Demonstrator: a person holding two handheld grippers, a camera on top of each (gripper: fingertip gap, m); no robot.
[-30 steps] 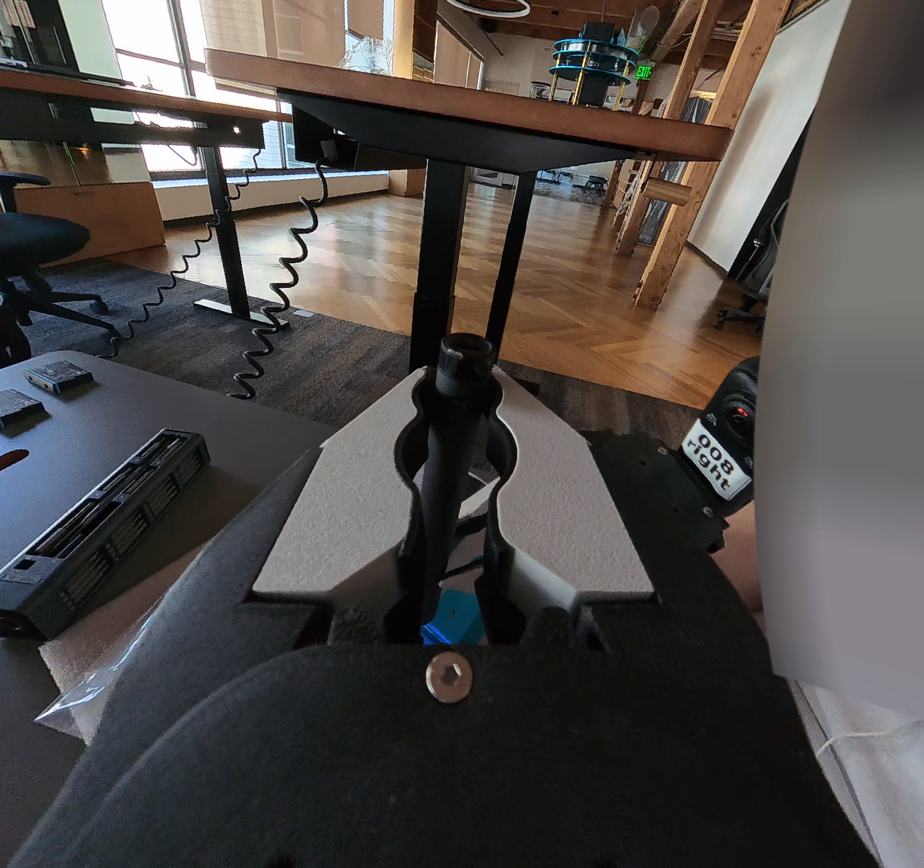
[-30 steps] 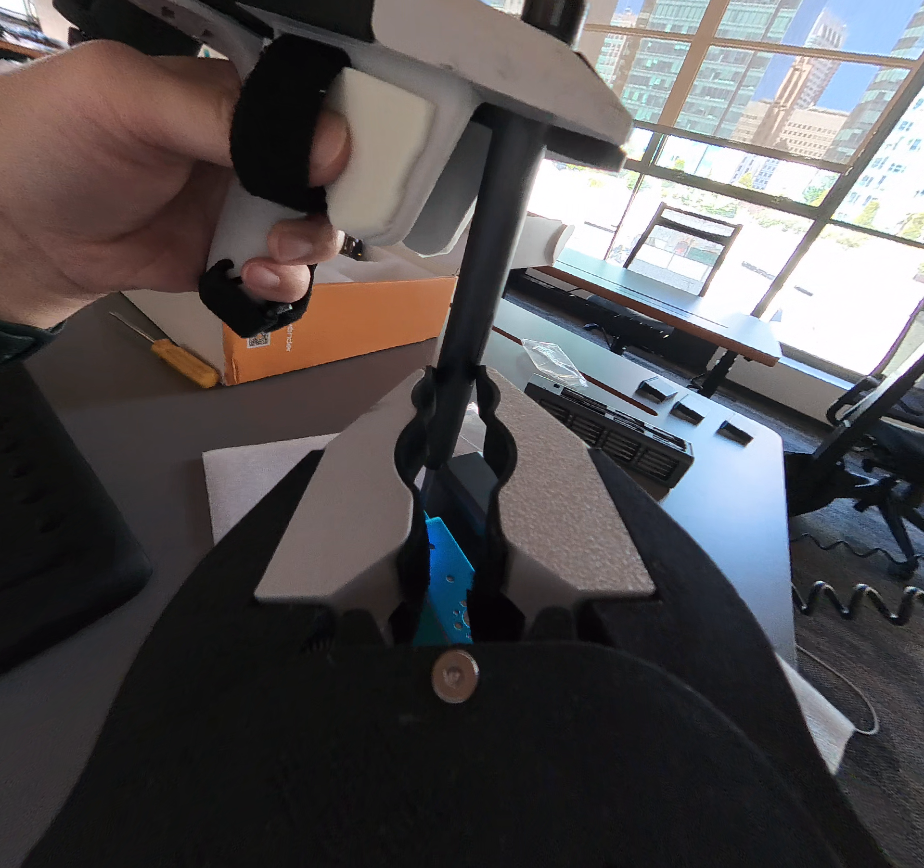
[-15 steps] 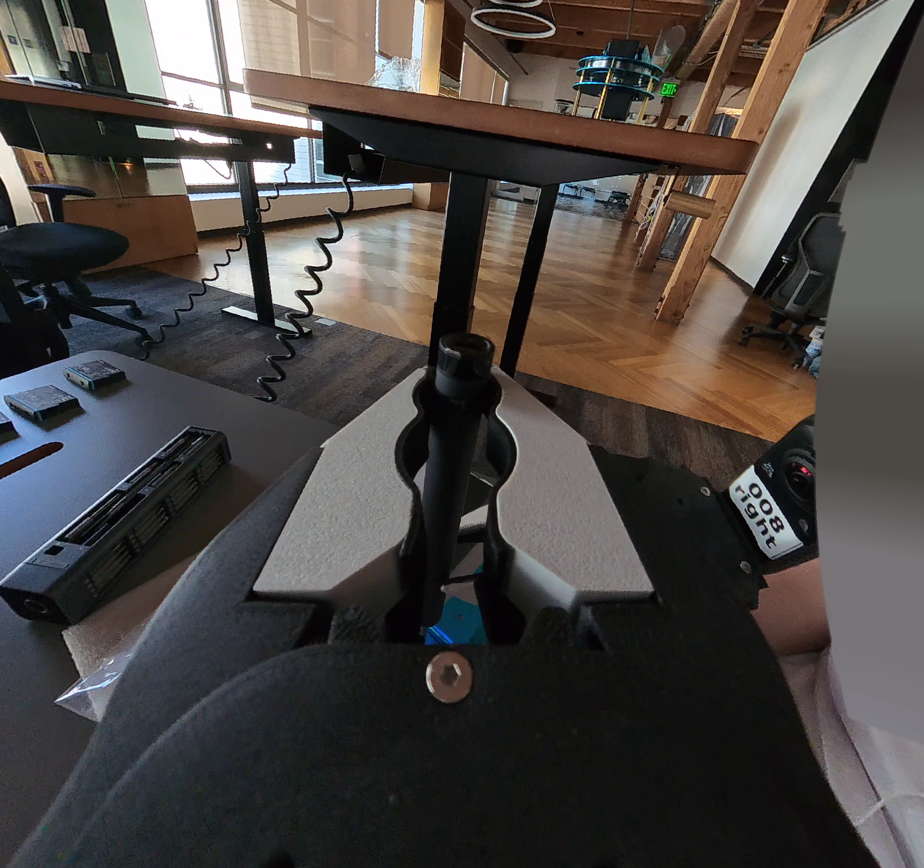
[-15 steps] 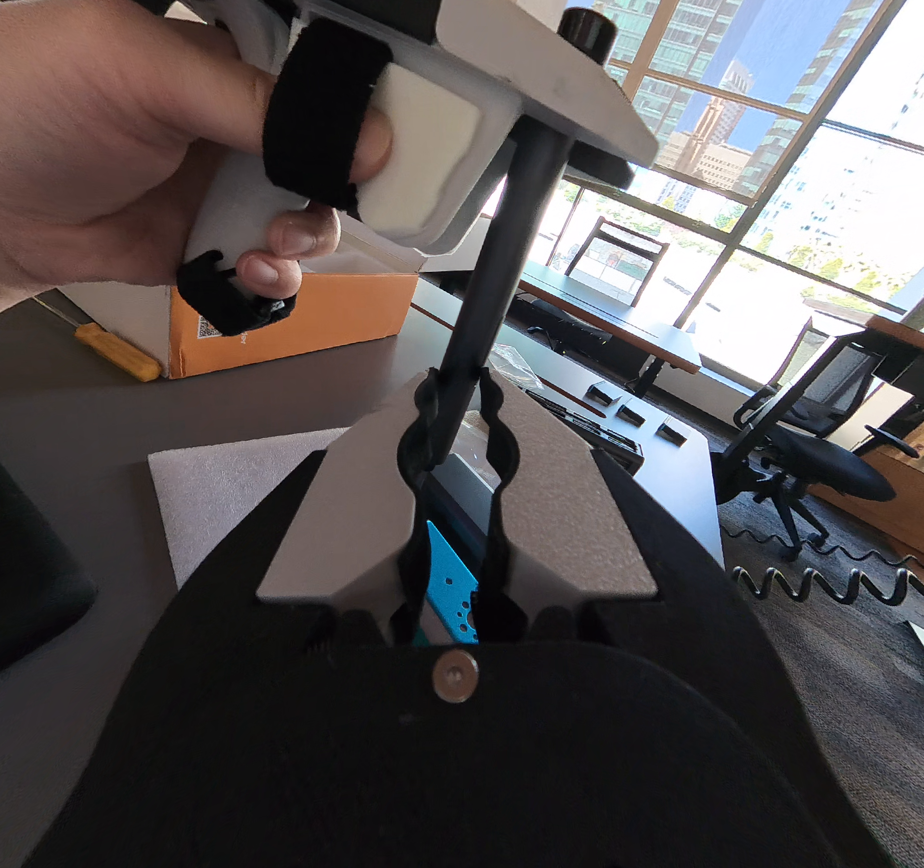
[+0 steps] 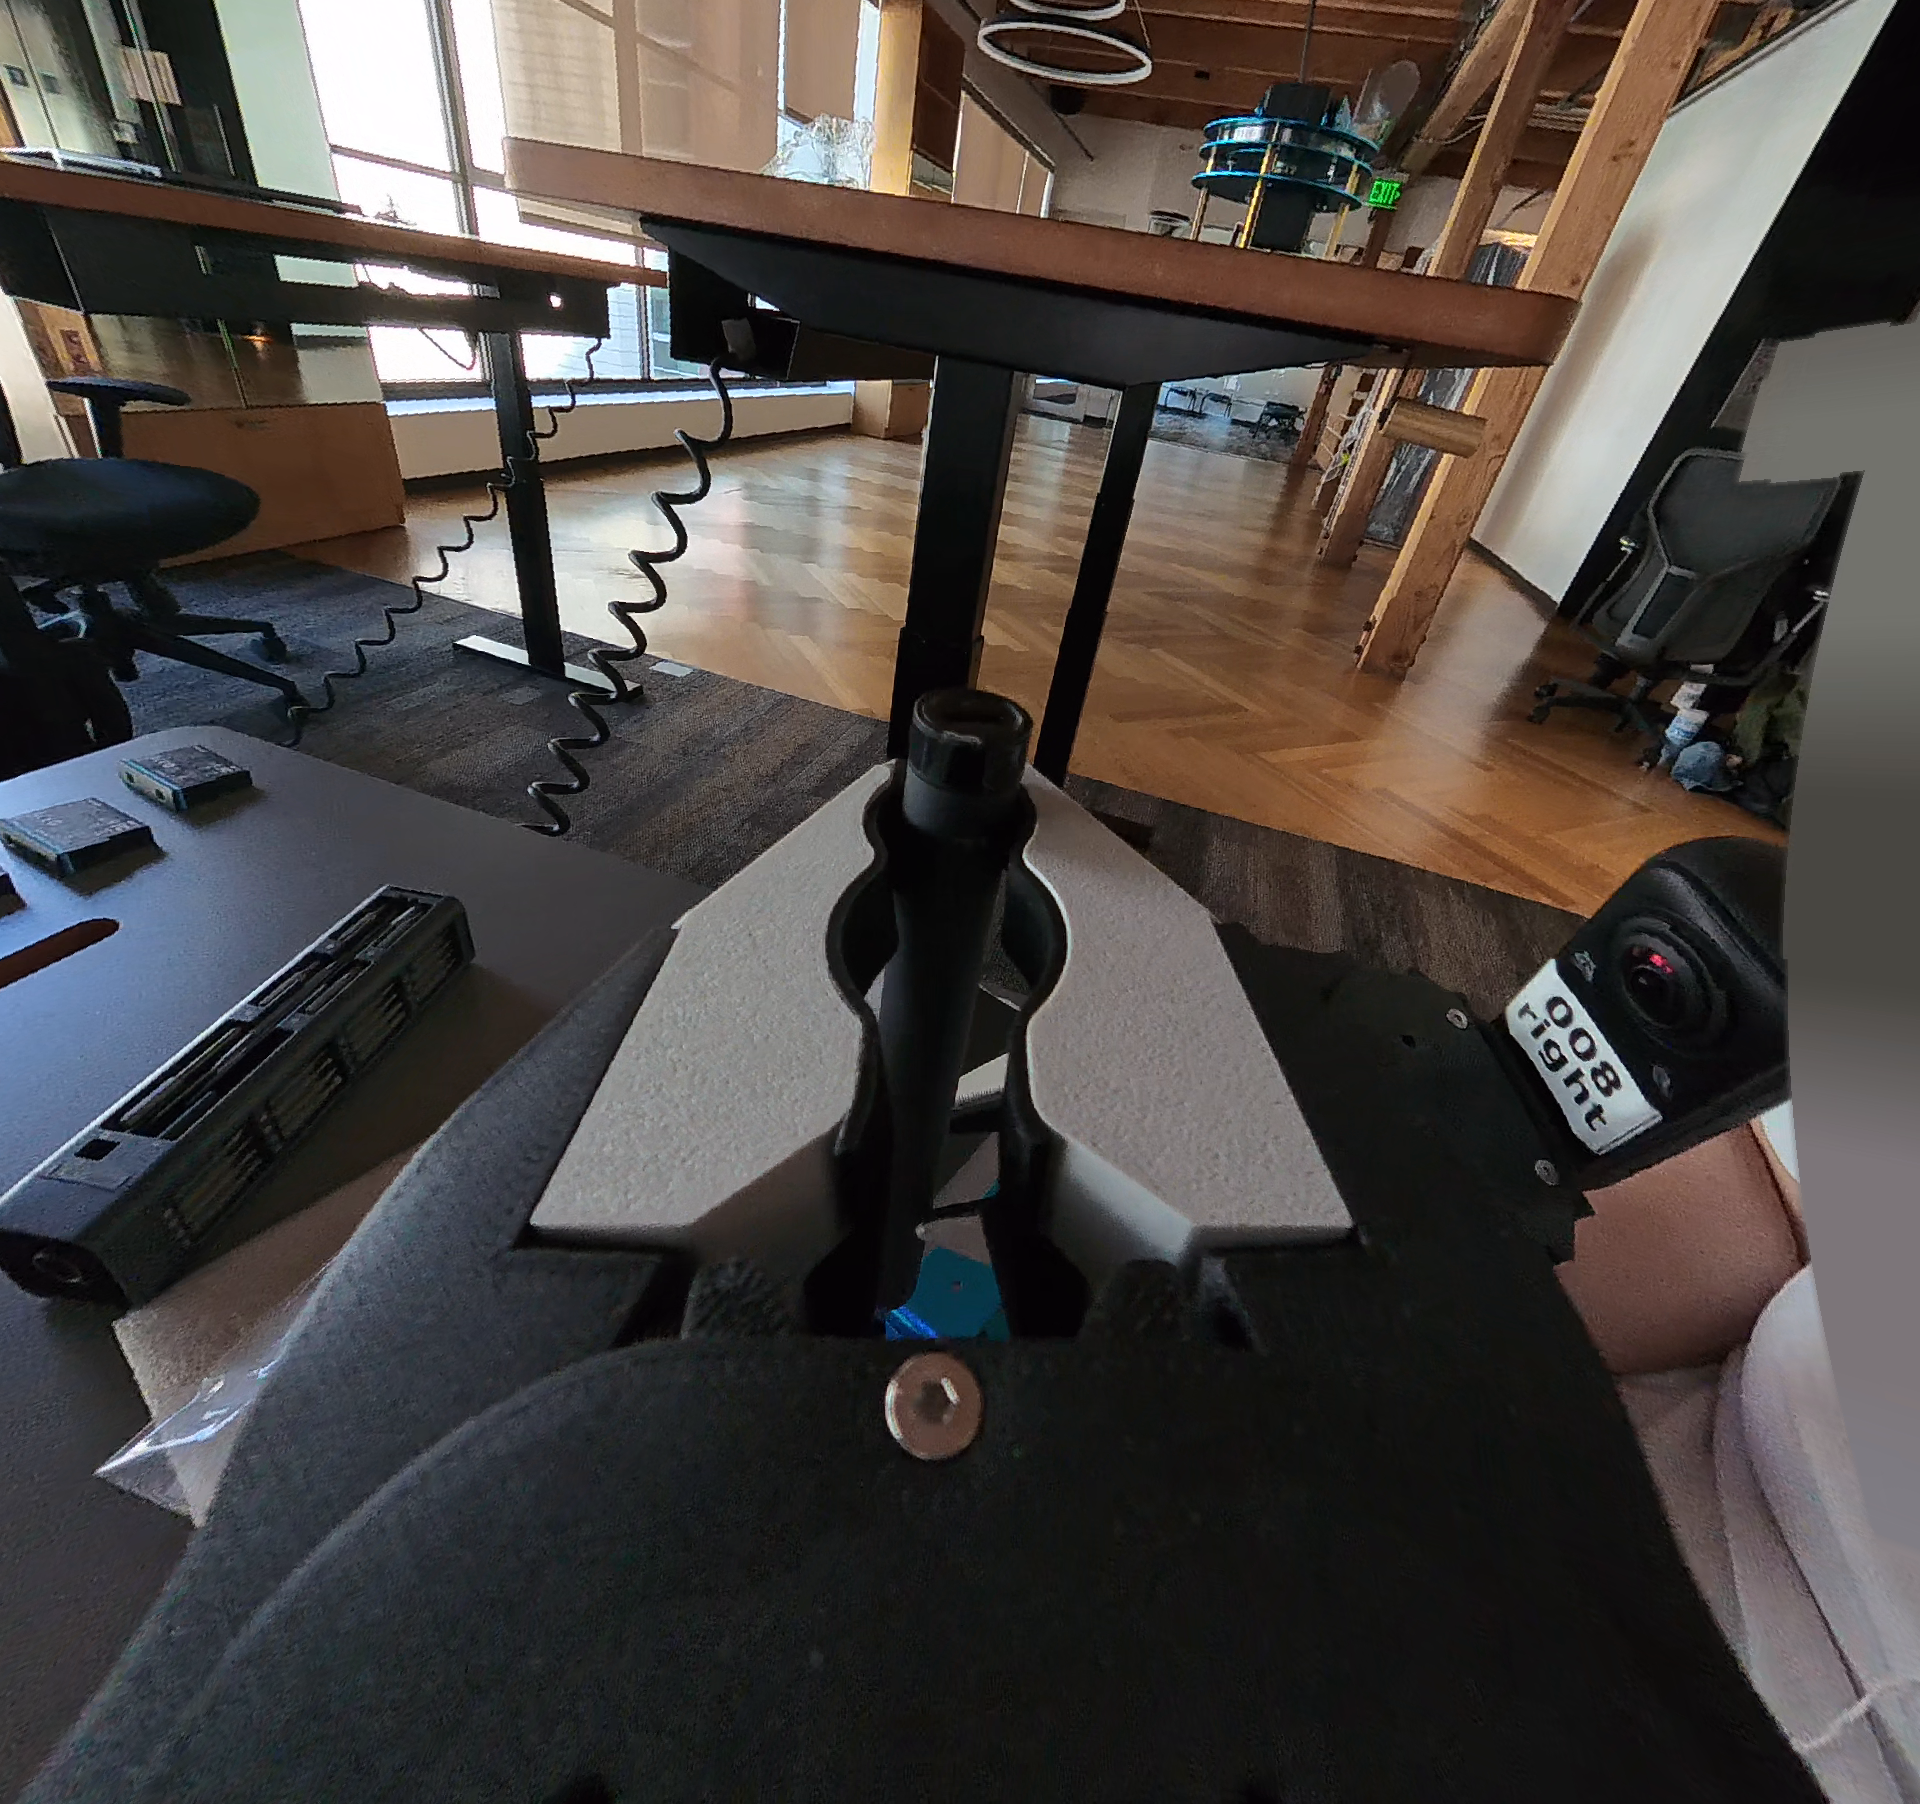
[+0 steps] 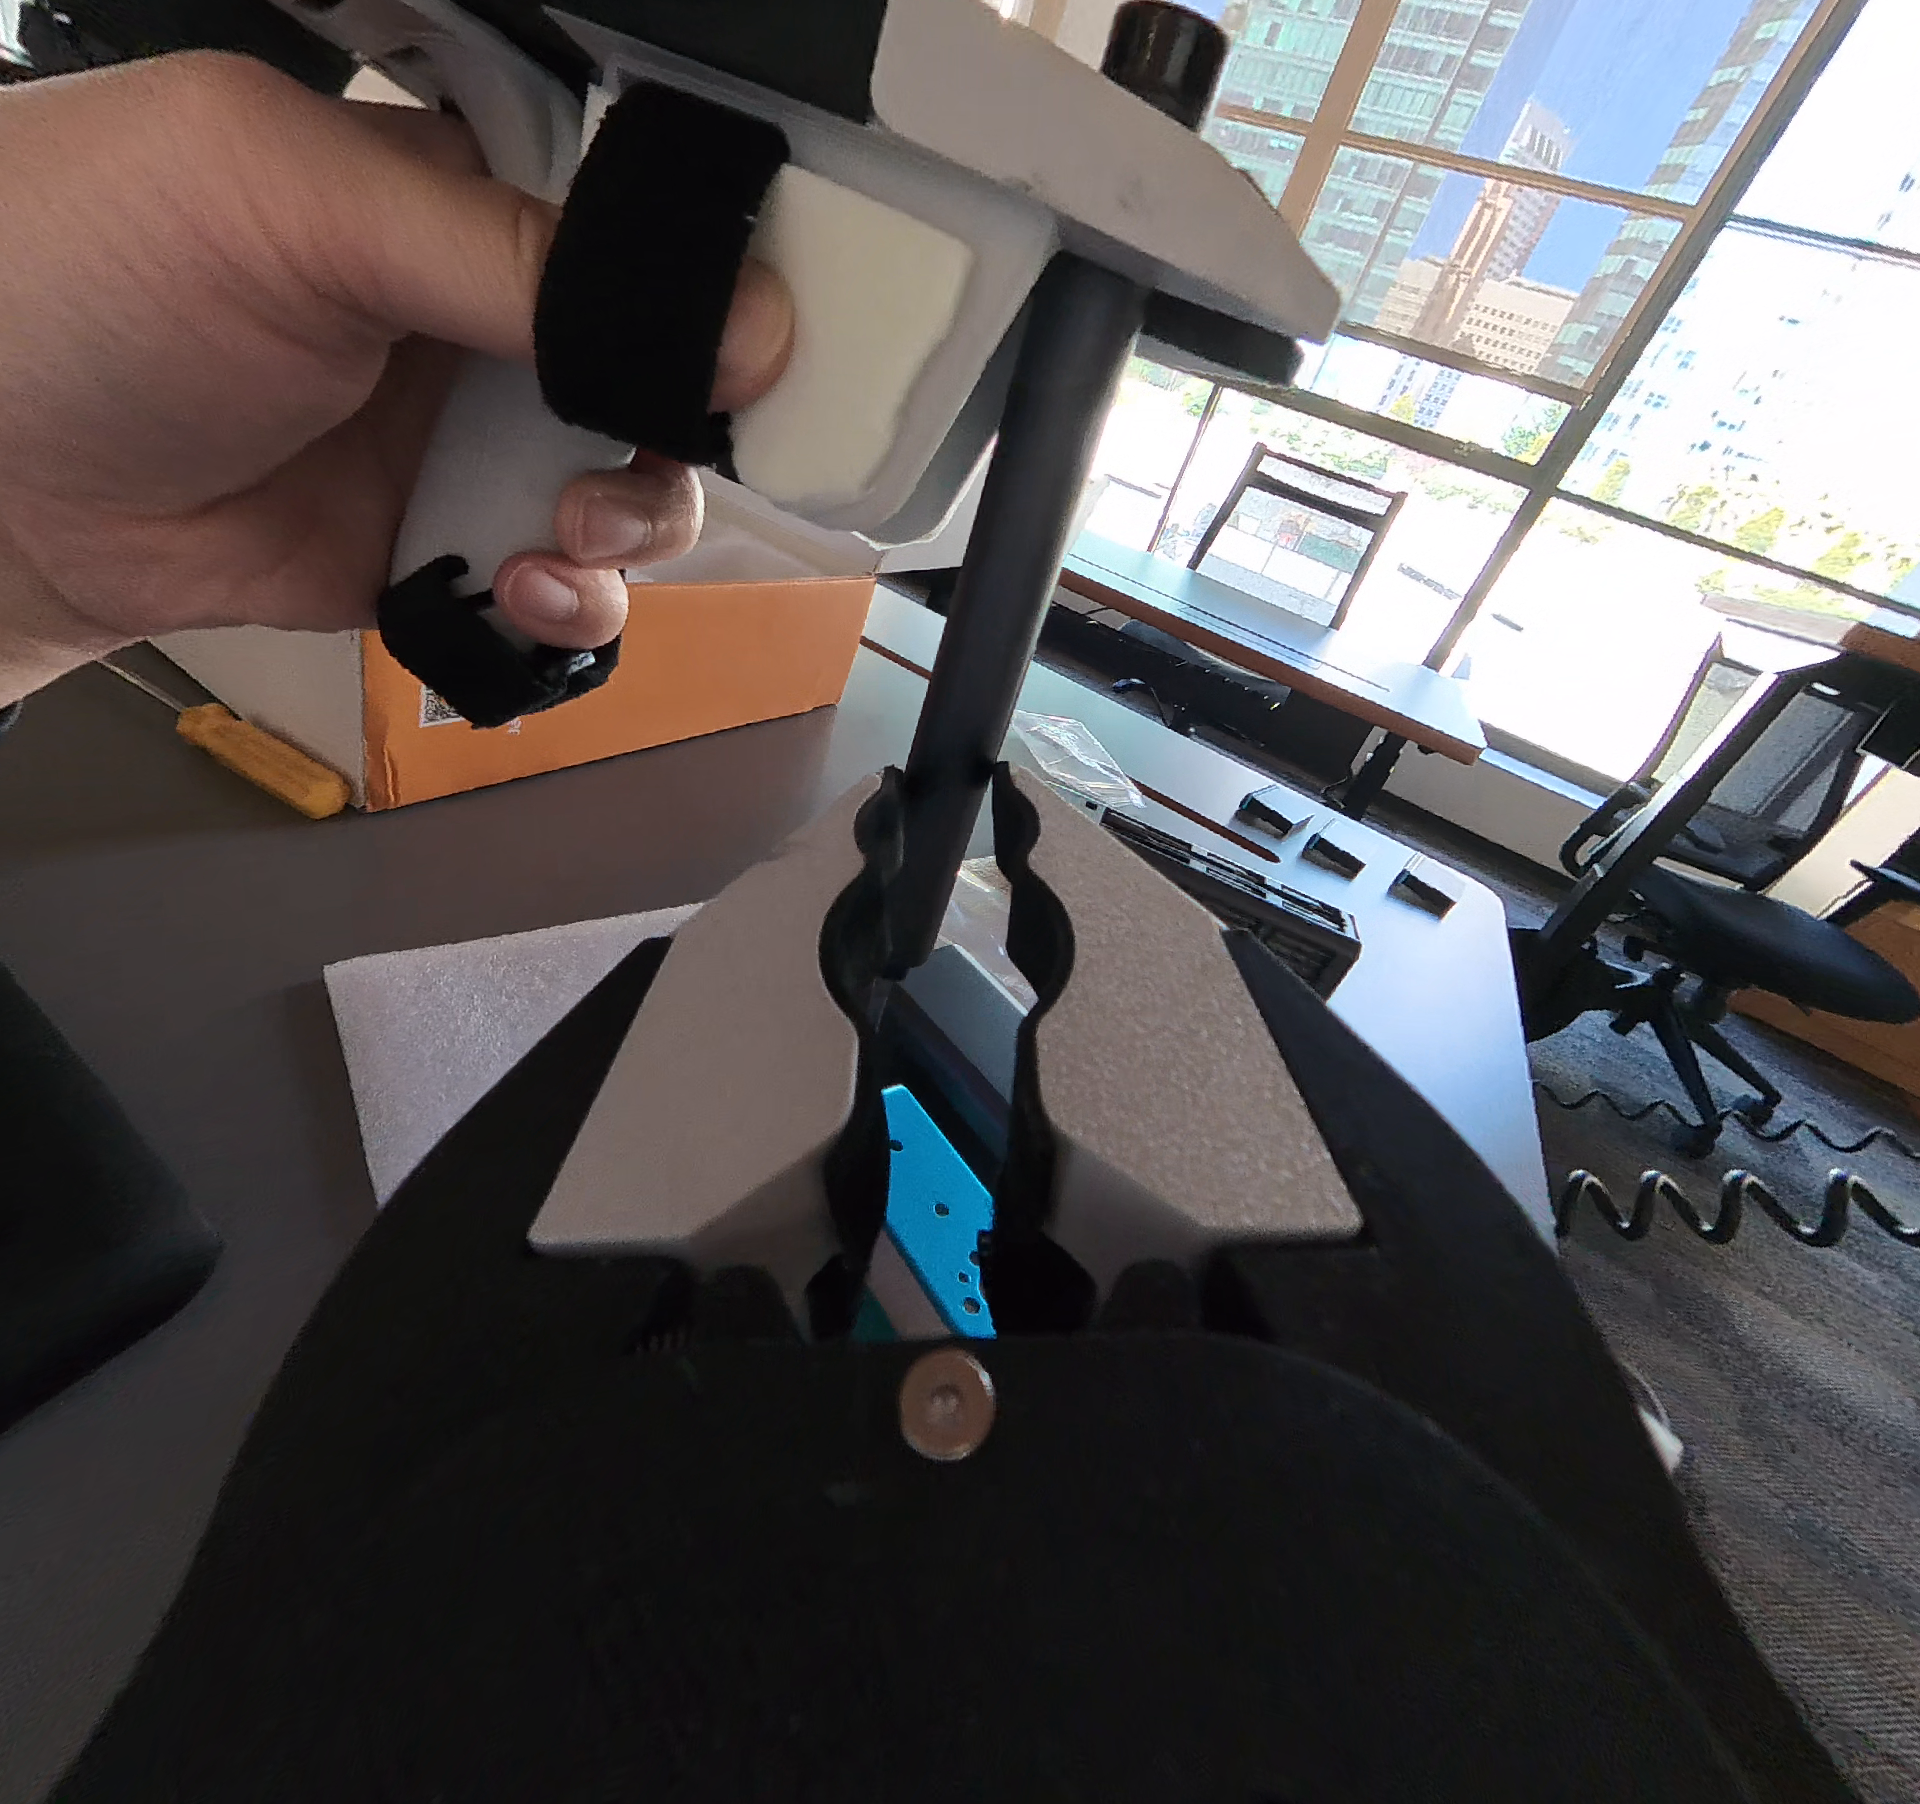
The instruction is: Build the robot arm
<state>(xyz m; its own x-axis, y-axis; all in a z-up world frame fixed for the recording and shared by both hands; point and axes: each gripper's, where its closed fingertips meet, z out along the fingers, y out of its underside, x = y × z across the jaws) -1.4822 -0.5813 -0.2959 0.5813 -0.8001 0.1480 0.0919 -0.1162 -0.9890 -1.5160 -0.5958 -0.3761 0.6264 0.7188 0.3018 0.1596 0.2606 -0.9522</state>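
Black rod [image 5: 940,933] sits in both claws at once; we see the left claw [image 5: 951,881] pinched around it just below its knobbed far end, and the right claw [image 6: 940,855] pinched around its lower part, so each claw is nearly closed with only the rod's thickness between its fingers; the rod's long axis runs steeply up from the right claw and leans a little to the right, passing through the left claw above it, so the two grips lie along one line with the left higher; in the right wrist view a hand [image 6: 260,383] wraps the left claw's white handle; what the rod's lower end meets we cannot tell, since the claw bodies cover it, though a blue plate [image 6: 935,1224] shows through the gap beneath; on the counter [image 5: 312,913] to the left lie a long black slotted unit [image 5: 239,1089] and small black blocks [image 5: 78,835], and far left in the right wrist view an orange box [image 6: 623,684] and a yellow-handled screwdriver [image 6: 260,759]; a grey patch masks the right edge of the left wrist view.
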